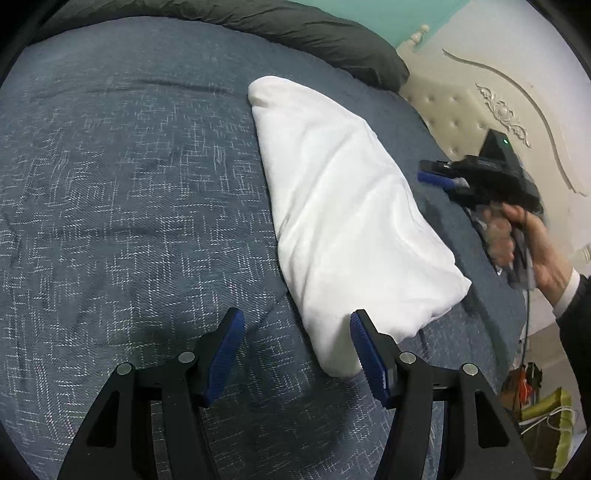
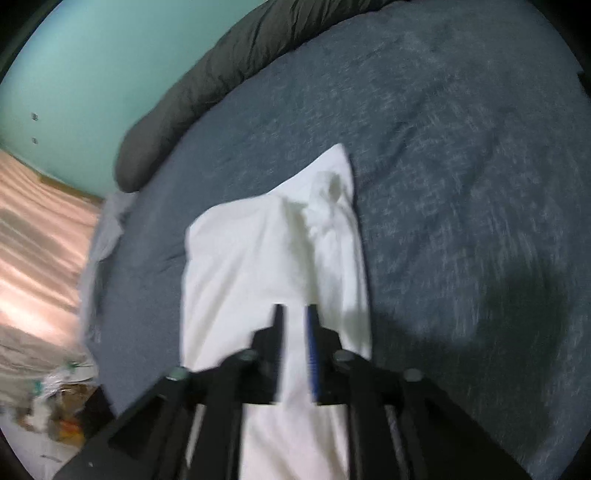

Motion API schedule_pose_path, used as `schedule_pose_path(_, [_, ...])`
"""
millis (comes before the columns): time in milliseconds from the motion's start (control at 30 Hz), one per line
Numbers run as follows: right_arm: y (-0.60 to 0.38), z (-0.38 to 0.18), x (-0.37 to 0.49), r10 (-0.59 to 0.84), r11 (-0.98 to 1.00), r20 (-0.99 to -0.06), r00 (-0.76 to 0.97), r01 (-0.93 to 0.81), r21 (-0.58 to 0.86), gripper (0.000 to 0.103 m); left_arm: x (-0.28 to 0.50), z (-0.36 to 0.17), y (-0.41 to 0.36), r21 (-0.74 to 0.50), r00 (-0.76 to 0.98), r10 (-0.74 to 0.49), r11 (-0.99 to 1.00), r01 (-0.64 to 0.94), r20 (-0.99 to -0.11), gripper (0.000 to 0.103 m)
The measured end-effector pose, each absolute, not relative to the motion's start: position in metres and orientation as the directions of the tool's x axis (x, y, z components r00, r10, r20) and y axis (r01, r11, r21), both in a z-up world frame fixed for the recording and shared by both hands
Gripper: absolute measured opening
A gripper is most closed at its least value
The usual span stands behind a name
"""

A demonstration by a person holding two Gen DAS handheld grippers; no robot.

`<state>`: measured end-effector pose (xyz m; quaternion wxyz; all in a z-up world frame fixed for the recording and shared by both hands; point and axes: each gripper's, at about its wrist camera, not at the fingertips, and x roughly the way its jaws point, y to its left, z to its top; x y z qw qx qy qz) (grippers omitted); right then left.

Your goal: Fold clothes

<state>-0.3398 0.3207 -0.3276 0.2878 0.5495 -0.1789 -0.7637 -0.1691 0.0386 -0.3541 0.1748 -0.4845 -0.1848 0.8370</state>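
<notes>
Jaws of the left gripper [image 1: 297, 334] stand spread wide with nothing between them; only the blue bedspread [image 1: 129, 192] shows in the gap, and the near tip of the folded white garment [image 1: 343, 221] lies just beside the right-hand pad, at about 2 o'clock from the jaw gap. Whether that pad touches the cloth cannot be told. The right gripper [image 2: 295, 314] holds its 2 jaws a narrow slot apart; the white cloth [image 2: 273, 258] shows through the slot, but the blurred view gives no sign of a pinch, so it reads as parted and empty, hanging over the garment's near end. From the left wrist view the same gripper [image 1: 434, 171] sits at 3 o'clock of the garment, off its edge, gripped by a person's hand [image 1: 532, 243].

The garment lies as a long narrow bundle across the middle of the bed, running from 11 o'clock to 5 o'clock in the left view, with a dark quilt [image 1: 295, 29] rolled along the far side. It looks light, soft and limp, several layers thick, so it will likely sag and unfold if lifted by 1 layer. A safer hold is probably at an end corner, pinching all layers together.
</notes>
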Motion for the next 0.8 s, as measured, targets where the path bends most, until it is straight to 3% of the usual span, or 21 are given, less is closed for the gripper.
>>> schedule_pose_path(33, [0.321,-0.327,-0.334,-0.629,-0.775,-0.746,-0.219,0.252,0.579,0.046,-0.169,-0.354,0.039,-0.479,-0.47,0.472,-0.87,-0.114,-0.746,0.064])
schedule_pose_path(233, [0.305,-0.346,-0.3,-0.582,-0.791,-0.802,-0.134,0.32,0.521,0.044,-0.167,-0.35,0.04,-0.479,-0.474,0.474,-0.87,-0.12,-0.742,0.064])
schedule_pose_path(400, [0.299,-0.356,-0.288,-0.561,-0.799,-0.819,-0.121,0.336,0.498,0.005,-0.165,-0.347,0.039,-0.477,-0.477,0.474,-0.87,-0.124,-0.74,0.064])
schedule_pose_path(800, [0.335,-0.351,-0.275,-0.603,-0.794,-0.776,-0.186,0.232,0.561,0.004,-0.167,-0.348,0.039,-0.487,-0.468,0.485,-0.864,-0.125,-0.739,0.064])
